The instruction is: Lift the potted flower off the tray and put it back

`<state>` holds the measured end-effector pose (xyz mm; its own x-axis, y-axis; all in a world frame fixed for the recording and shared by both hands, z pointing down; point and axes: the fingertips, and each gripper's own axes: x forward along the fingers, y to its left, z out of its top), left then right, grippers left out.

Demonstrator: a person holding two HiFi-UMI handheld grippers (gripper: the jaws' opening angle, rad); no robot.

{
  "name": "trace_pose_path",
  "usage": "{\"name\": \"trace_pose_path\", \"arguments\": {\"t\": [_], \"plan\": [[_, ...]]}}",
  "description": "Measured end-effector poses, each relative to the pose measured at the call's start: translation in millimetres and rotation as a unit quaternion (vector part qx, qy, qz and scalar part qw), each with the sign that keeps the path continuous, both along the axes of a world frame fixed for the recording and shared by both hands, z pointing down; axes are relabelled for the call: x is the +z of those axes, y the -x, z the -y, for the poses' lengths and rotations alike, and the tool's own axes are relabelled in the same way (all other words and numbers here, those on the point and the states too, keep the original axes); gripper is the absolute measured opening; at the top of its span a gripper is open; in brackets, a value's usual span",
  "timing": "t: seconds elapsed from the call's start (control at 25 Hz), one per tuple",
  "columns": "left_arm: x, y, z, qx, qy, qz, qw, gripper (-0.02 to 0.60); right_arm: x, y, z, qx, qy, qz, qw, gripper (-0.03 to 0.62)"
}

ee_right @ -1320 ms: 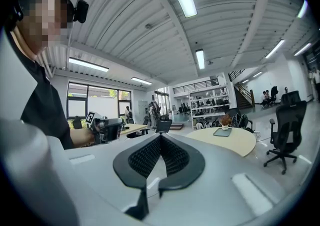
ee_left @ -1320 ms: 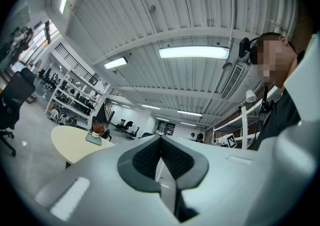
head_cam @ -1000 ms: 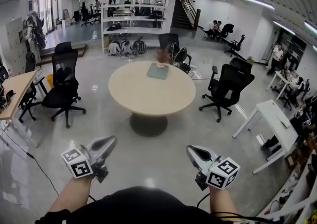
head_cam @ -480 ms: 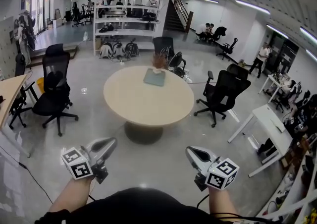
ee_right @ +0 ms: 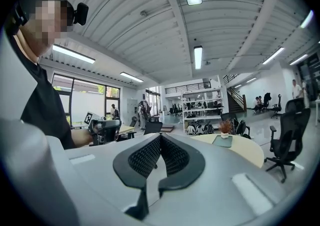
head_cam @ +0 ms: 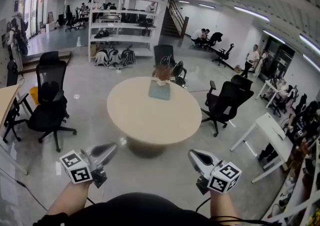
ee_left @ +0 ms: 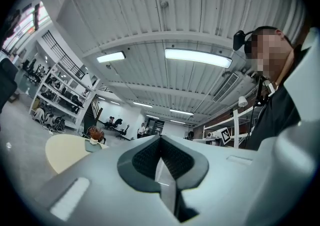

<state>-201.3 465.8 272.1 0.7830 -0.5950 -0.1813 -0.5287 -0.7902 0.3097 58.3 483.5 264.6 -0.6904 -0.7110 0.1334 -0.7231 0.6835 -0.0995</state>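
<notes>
1. Potted flower [head_cam: 162, 73]: it stands upright on the tray [head_cam: 159, 91], reddish-brown foliage above a small pale pot, at the far side of the round table [head_cam: 150, 117].
2. The tray is a flat grey-green rectangle lying on the tabletop near the table's far edge.
3. The left tongs [head_cam: 112, 146] are held low at the near left of the head view, well apart from the table with bare floor [head_cam: 95, 95] between. Their jaws are closed together and hold nothing.
4. The right tongs [head_cam: 193, 154] are held low at the near right, also well short of the table. Their own view shows the ribbed pads meeting at the tip with nothing between them.
5. Both tongs point roughly toward the table, each with its marker cube at the rear, just ahead of the person's forearm.
6. A black office chair [head_cam: 224, 104] stands just right of the table and another [head_cam: 47, 106] stands well to its left. A white shelf unit [head_cam: 120, 25] rises beyond the table.
</notes>
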Motion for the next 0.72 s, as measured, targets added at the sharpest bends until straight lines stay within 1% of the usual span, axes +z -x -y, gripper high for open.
{"name": "trace_pose_path", "arguments": {"t": [0.16, 0.4, 0.56, 0.72], "plan": [[9.7, 26.6, 30.3, 0.002, 0.005, 0.001, 1.0, -0.001, 9.0, 23.7, 30.9, 0.005, 0.007, -0.002, 1.0, 0.014], [24.5, 37.7, 67.5, -0.006, 0.021, 0.003, 0.9998, -0.002, 19.0, 32.8, 78.6, -0.002, 0.02, 0.003, 1.0, 0.014], [28.9, 33.5, 93.2, -0.021, 0.027, 0.008, 0.9994, -0.002, 21.9, 30.5, 117.4, -0.022, 0.021, 0.01, 1.0, 0.014], [29.7, 15.2, 125.6, -0.046, 0.028, 0.014, 0.9984, -0.002, 23.7, 11.3, 165.2, -0.046, 0.017, 0.017, 0.999, 0.015]]}}
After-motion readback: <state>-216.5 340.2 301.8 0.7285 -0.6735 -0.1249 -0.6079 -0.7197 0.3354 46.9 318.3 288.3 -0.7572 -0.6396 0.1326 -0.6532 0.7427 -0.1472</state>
